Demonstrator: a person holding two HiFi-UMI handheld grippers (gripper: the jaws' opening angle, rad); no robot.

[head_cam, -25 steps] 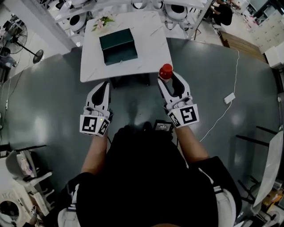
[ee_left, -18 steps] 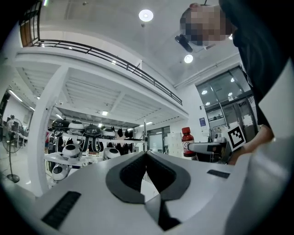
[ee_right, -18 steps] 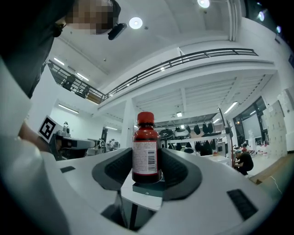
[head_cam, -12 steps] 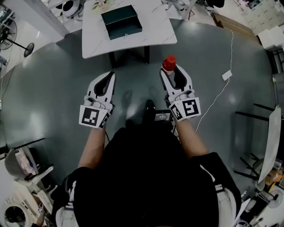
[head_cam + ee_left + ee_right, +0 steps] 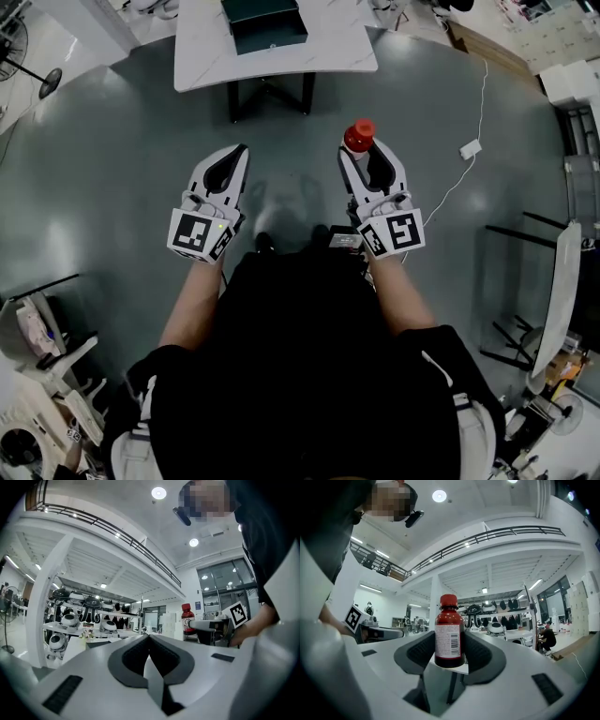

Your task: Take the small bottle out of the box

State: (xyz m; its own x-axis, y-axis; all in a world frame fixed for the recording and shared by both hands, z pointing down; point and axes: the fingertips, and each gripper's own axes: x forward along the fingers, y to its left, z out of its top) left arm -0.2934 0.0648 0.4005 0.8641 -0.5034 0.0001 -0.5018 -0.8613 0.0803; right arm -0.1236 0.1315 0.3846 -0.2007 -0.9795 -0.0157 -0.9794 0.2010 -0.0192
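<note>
Colours: small bottle [image 5: 449, 632] dark red, red cap, white label (black barcode); box [image 5: 267, 21] dark green; left gripper [image 5: 238, 155], right gripper [image 5: 362, 157] white, black-and-white square markers.

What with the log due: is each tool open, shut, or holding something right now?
Left tool: shut, empty.
Right tool: shut on the bottle.

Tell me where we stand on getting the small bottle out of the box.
Done: the small bottle is out of the box, which sits on the white table. In hand: the right gripper holds it upright, jaws shut on it, above the grey floor; the left gripper is shut and empty. Left: at most setting it down somewhere.
</note>
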